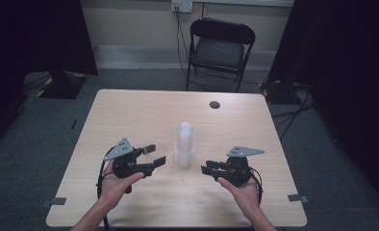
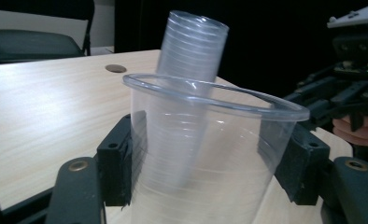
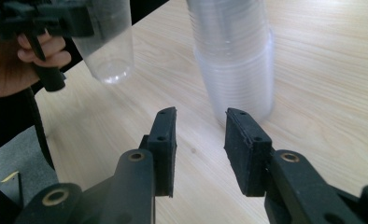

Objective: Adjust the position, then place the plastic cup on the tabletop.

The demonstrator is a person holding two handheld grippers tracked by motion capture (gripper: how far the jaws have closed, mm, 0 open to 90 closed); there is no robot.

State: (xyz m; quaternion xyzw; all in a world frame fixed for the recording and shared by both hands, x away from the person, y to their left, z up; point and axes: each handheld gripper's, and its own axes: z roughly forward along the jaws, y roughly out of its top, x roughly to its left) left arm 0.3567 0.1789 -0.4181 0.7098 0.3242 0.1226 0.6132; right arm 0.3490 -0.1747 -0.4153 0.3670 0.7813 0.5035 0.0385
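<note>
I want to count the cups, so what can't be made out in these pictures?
- Tall stack of clear plastic cups: high view, too small to count.
- Same stack: right gripper view, blurred, top cut by the edge.
- Single clear plastic cup in the left gripper: left gripper view, base cut by the edge.

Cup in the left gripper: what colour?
Clear, colourless plastic cup; best seen in the left gripper view.

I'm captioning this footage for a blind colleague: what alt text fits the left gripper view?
A single clear plastic cup is clamped between the left gripper's two black jaws, its rim tilted toward the camera. Behind it a stack of clear cups stands on the light wooden table, and the right gripper shows at the right edge.
</note>
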